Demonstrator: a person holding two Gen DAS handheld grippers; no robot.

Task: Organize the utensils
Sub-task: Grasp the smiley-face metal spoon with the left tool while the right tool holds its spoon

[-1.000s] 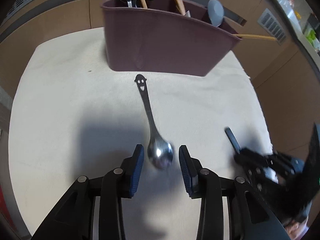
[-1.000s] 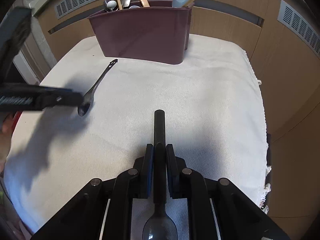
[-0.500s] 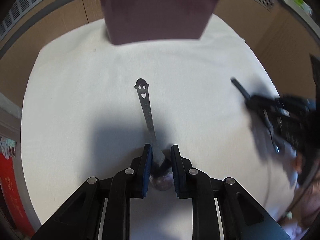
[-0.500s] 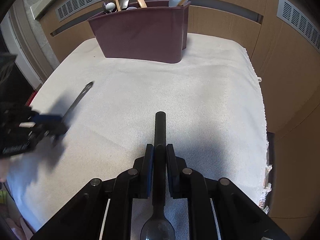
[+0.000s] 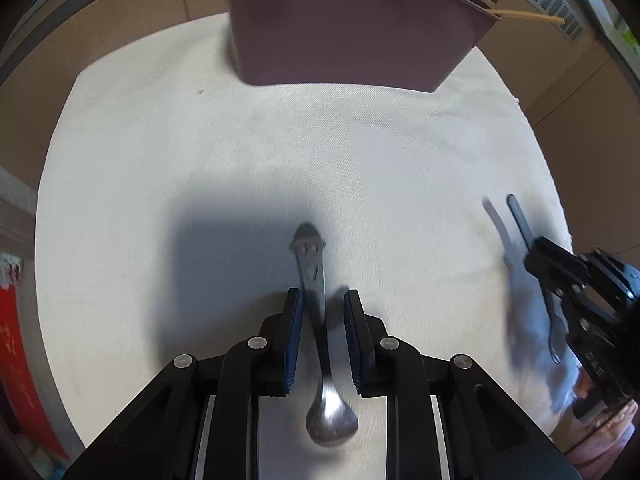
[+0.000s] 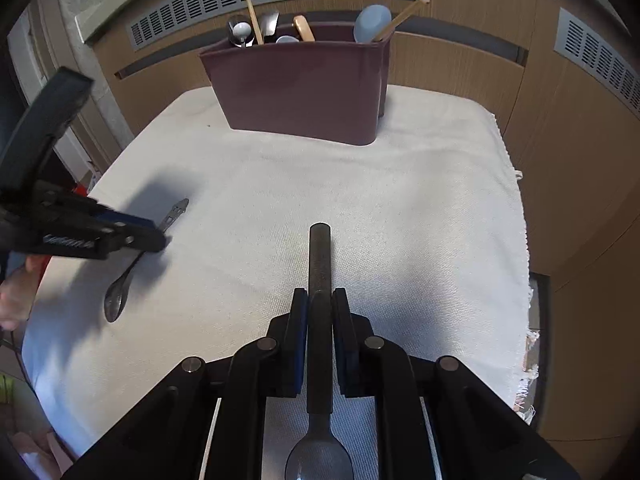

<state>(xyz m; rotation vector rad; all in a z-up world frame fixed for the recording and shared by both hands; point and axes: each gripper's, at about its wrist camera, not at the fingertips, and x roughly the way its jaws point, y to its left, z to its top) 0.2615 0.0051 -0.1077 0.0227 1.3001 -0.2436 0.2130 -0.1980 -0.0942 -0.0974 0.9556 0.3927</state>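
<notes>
A steel spoon with a smiley-face handle (image 5: 314,280) runs between the fingers of my left gripper (image 5: 322,300), bowl toward the camera; the jaws stand slightly apart around the handle, and the spoon is blurred. In the right wrist view the same spoon (image 6: 120,292) hangs from the left gripper (image 6: 156,236) over the cloth. My right gripper (image 6: 319,300) is shut on a dark-handled spoon (image 6: 319,264), handle pointing forward; it also shows in the left wrist view (image 5: 520,220). The maroon utensil caddy (image 6: 300,88) stands at the back of the cloth.
The caddy holds several spoons, chopsticks (image 6: 252,16) and a pale blue ladle (image 6: 372,20). A white cloth (image 6: 400,200) covers the table, with wooden panels and vents behind. A frayed cloth edge (image 6: 528,340) is at the right.
My left gripper closed around the smiley spoon, slid along its handle and lifted it off the cloth. The right gripper stayed shut on its spoon and rose slightly.
</notes>
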